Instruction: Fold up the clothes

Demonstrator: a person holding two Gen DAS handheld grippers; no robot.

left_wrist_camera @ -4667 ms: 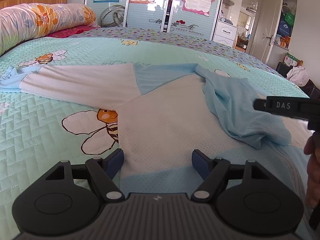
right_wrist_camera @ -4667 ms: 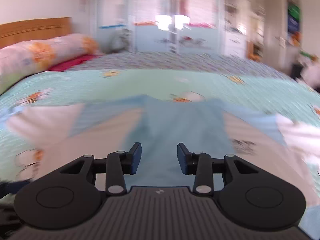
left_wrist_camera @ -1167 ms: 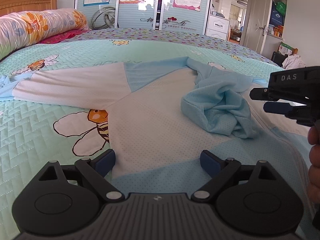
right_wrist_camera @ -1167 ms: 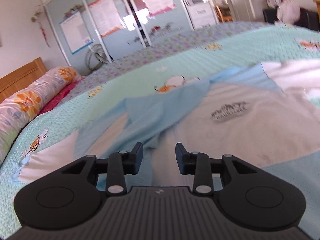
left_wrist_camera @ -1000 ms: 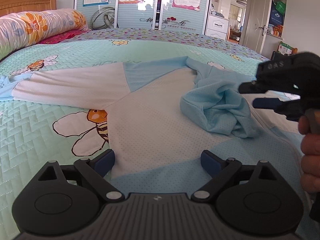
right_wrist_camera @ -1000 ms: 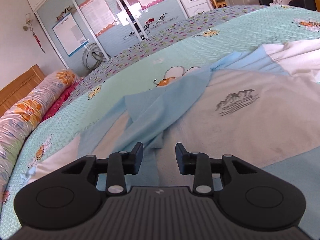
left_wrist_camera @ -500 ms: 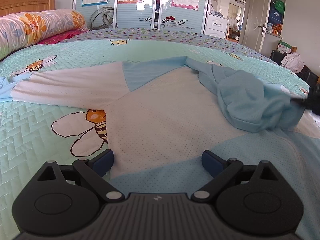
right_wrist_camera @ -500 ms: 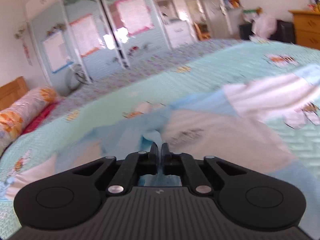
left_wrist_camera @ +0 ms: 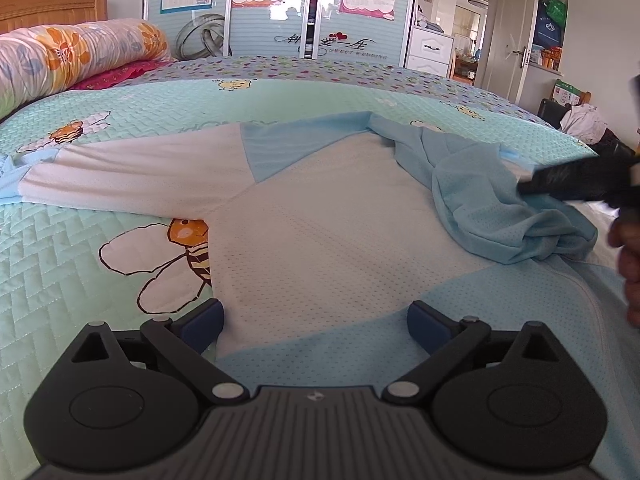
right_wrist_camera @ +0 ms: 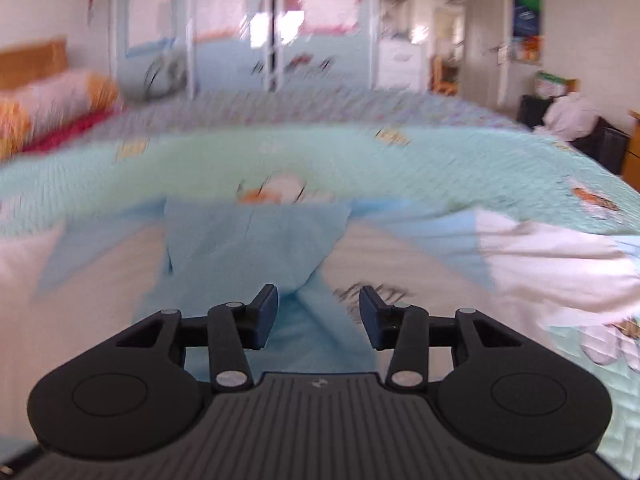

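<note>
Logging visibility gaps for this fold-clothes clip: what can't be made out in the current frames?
- Right wrist view: motion blur smears the shirt's chest print; unreadable.
- Left wrist view: the right tongs are blurred and cut by the right edge; their opening is unclear here.
- Left wrist view: the shirt hem is hidden behind the left tongs body.
- Left wrist view: the hand is cropped at the edge.

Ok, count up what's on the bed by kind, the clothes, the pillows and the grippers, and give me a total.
Shirts: 1
Pillows: 1
Grippers: 2, left and right
Total: 4
</note>
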